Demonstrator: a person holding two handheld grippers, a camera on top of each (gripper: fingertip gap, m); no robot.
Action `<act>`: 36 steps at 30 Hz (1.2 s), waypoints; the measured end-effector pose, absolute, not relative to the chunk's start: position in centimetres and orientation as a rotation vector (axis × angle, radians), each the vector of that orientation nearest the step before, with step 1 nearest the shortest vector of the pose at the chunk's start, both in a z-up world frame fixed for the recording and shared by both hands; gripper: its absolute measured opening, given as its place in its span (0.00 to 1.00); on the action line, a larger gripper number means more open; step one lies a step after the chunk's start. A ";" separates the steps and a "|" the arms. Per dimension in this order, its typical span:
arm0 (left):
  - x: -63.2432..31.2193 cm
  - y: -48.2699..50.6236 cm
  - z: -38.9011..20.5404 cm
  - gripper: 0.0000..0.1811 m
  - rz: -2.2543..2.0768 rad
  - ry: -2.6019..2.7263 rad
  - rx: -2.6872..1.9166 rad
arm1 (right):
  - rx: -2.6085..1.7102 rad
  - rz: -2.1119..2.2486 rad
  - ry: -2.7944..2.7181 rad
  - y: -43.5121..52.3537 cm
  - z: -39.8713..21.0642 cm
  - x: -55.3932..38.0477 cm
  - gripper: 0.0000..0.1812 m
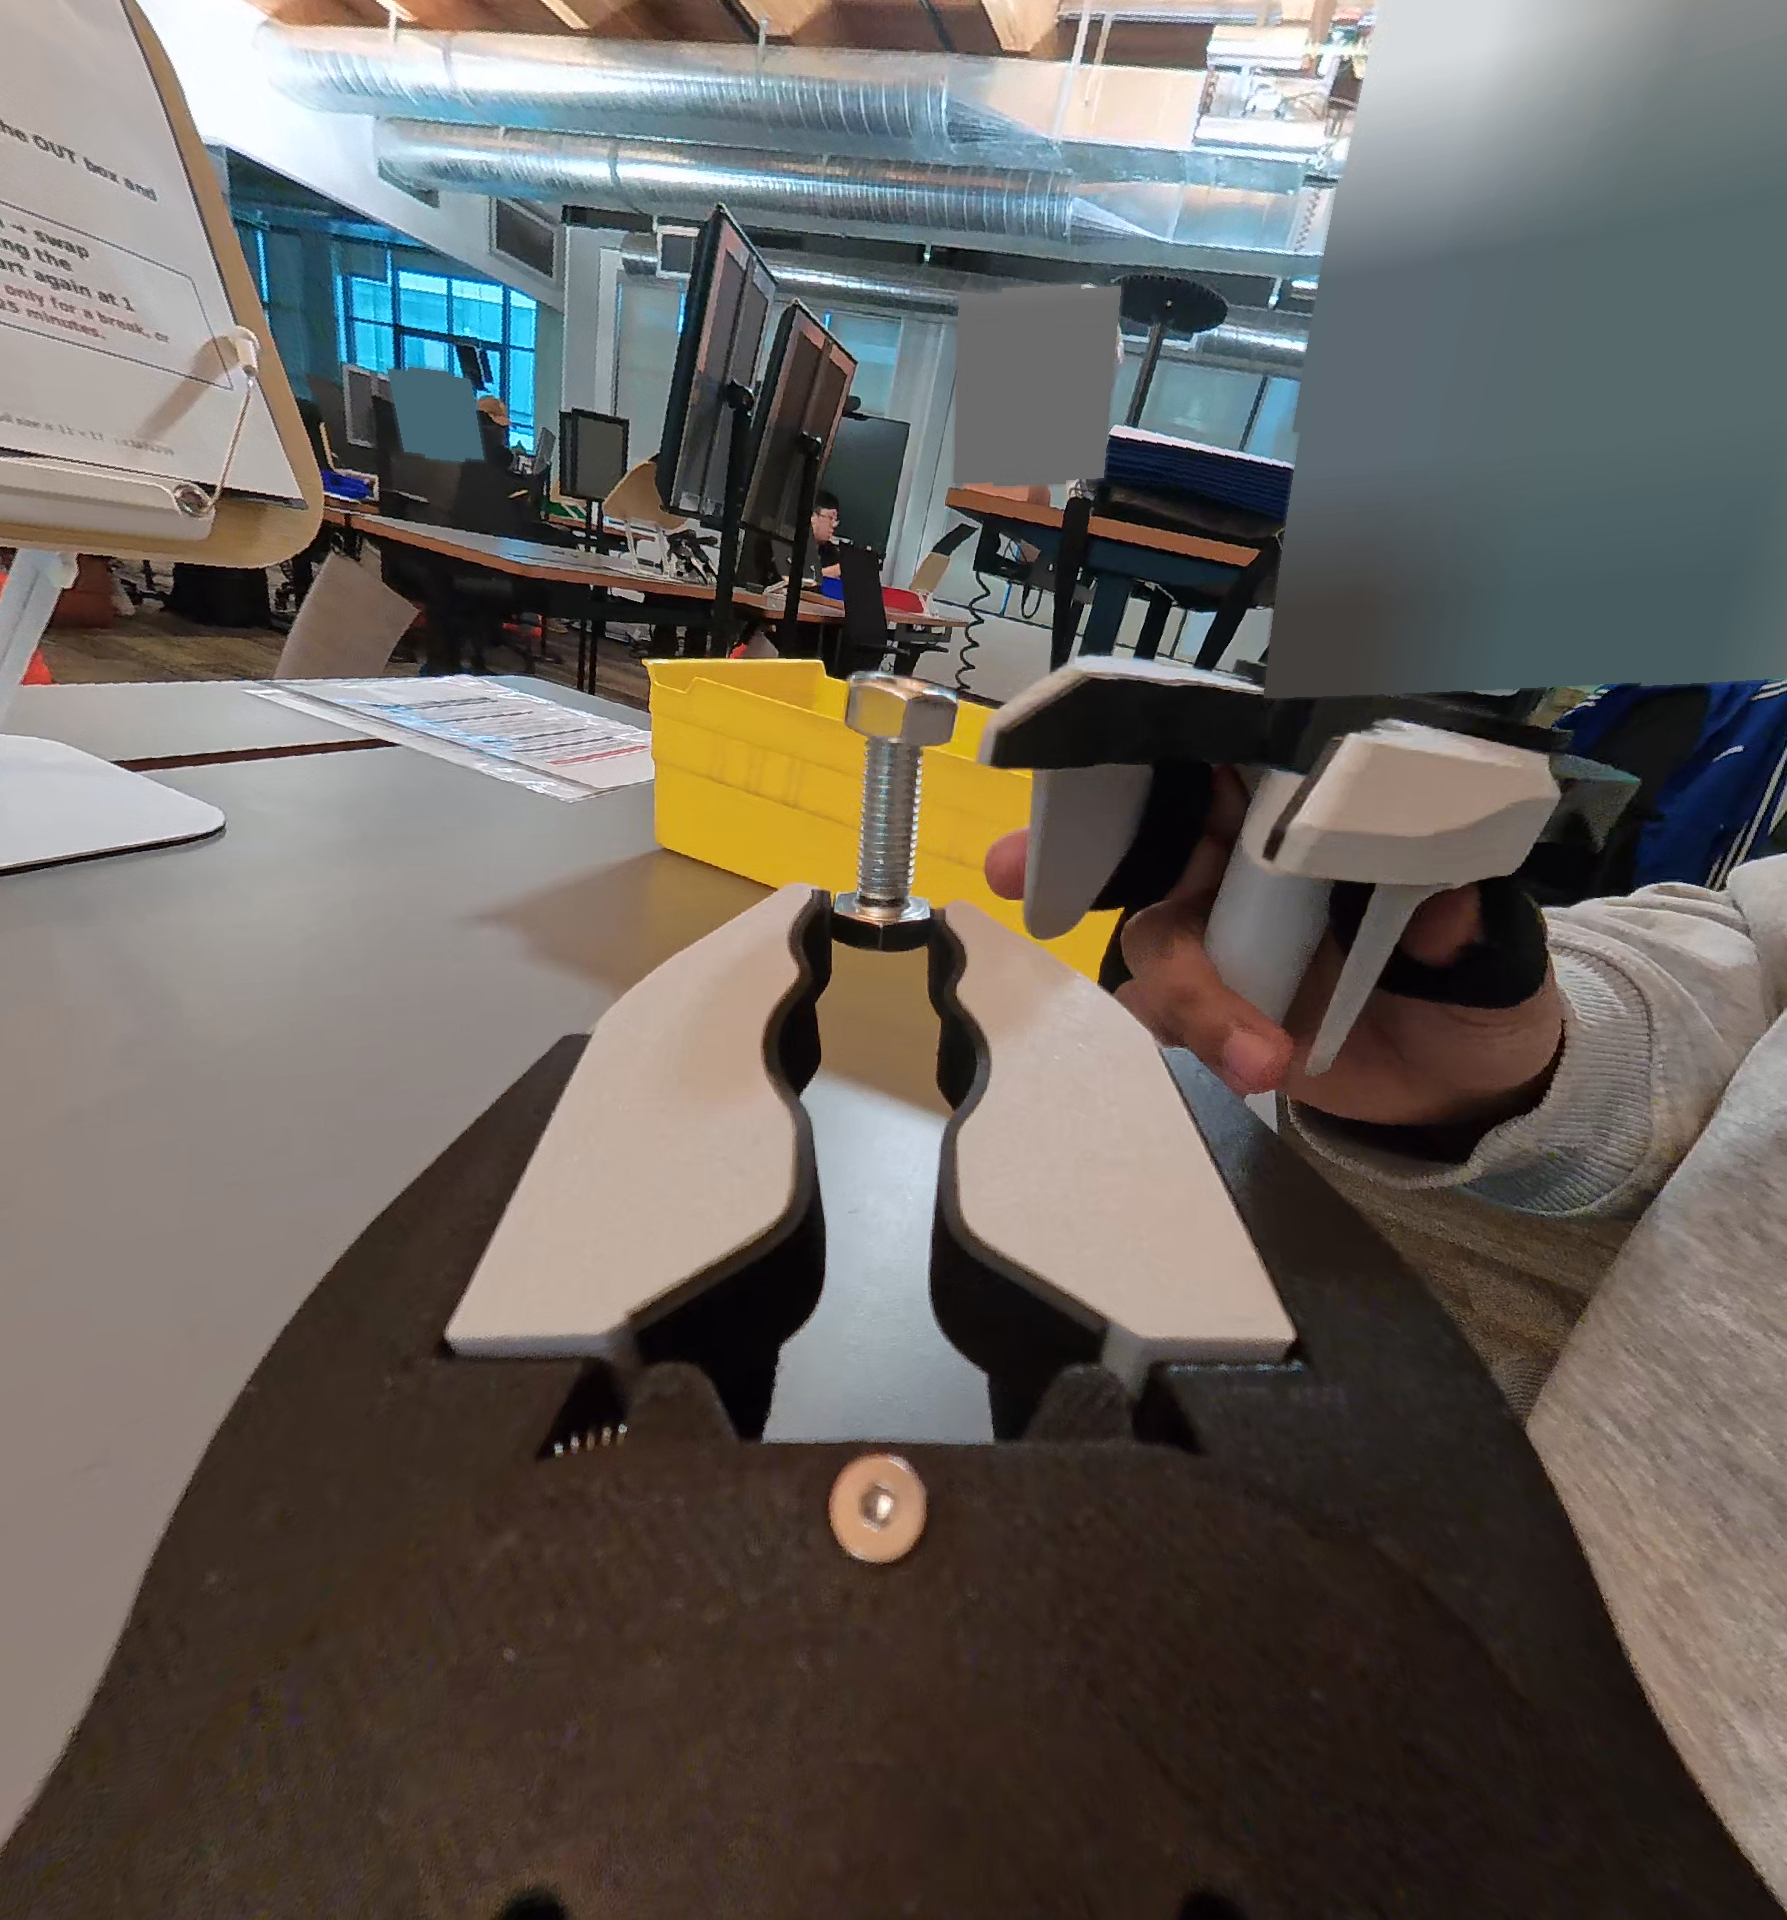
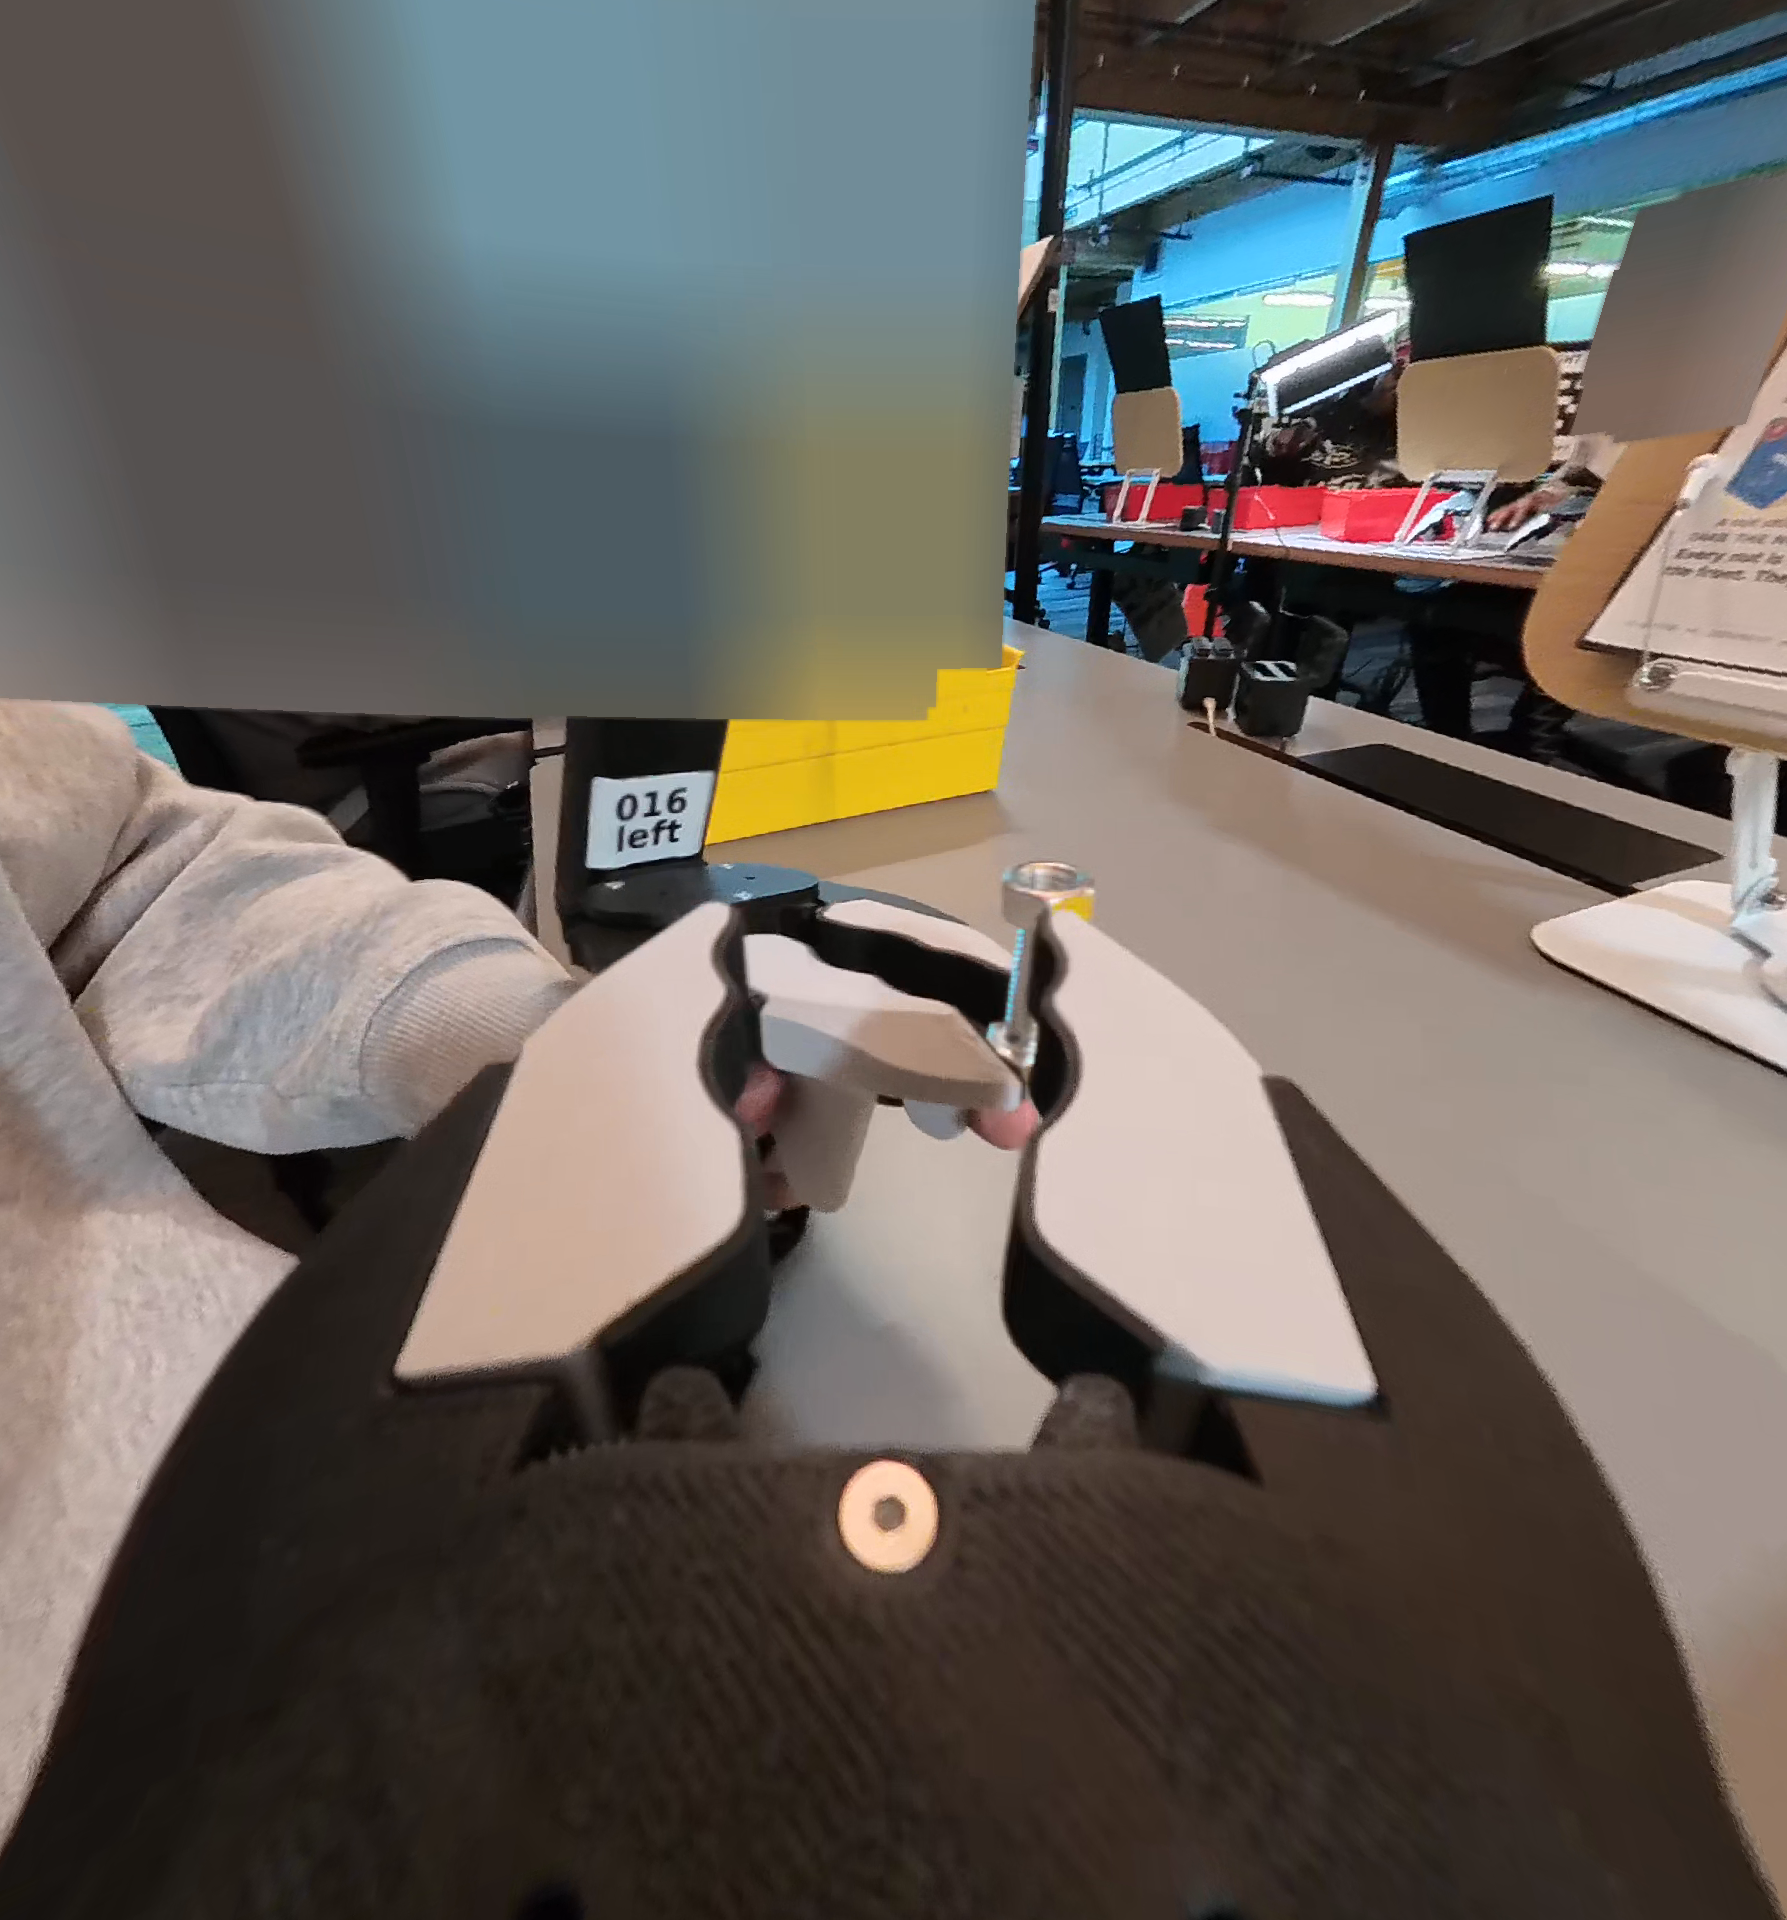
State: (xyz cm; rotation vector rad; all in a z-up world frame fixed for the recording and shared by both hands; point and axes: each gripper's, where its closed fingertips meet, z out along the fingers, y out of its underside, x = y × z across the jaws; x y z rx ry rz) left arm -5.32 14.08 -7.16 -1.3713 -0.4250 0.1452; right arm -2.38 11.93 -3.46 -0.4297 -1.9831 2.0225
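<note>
A silver hex bolt (image 1: 884,810) stands upright, head on top, with a nut (image 1: 878,912) on its lower end. My left gripper (image 1: 878,940) is shut on that nut and holds the bolt above the grey table (image 1: 245,1039). My right gripper (image 1: 1060,800), held in a hand, hovers just right of the bolt's head. In the right wrist view my right gripper (image 2: 894,935) is open. The left gripper (image 2: 1003,1070) and the bolt (image 2: 1024,971) lie between its fingers, the bolt close to the inner side of the right finger (image 2: 1159,1091).
A yellow bin (image 1: 764,779) stands on the table just behind the bolt and also shows in the right wrist view (image 2: 868,758). A document stand (image 1: 68,312) is at the left. A laminated sheet (image 1: 494,727) lies beyond. A black strip (image 2: 1491,810) lies on the table. Some 5 cm of space lies between my two pairs of fingers.
</note>
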 end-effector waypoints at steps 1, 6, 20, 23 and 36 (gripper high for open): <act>-5.3 14.1 -7.2 0.10 0.145 -0.424 -1.371 | -0.403 2.009 -2.001 11.8 -3.6 -2.1 0.24; -4.9 14.3 -7.1 0.10 0.131 -0.399 -1.375 | -0.412 1.984 -1.953 12.5 -3.2 -2.7 0.23; -2.8 15.4 -7.0 0.10 0.064 -0.277 -1.405 | -0.404 2.227 -1.995 13.8 -2.8 -3.2 0.17; -2.6 15.5 -7.0 0.10 0.063 -0.265 -1.409 | -0.357 2.211 -2.026 13.6 -3.0 -2.9 0.14; -2.8 15.4 -6.8 0.10 0.131 -0.292 -1.400 | -0.483 2.106 -2.003 13.7 -3.1 -3.4 0.11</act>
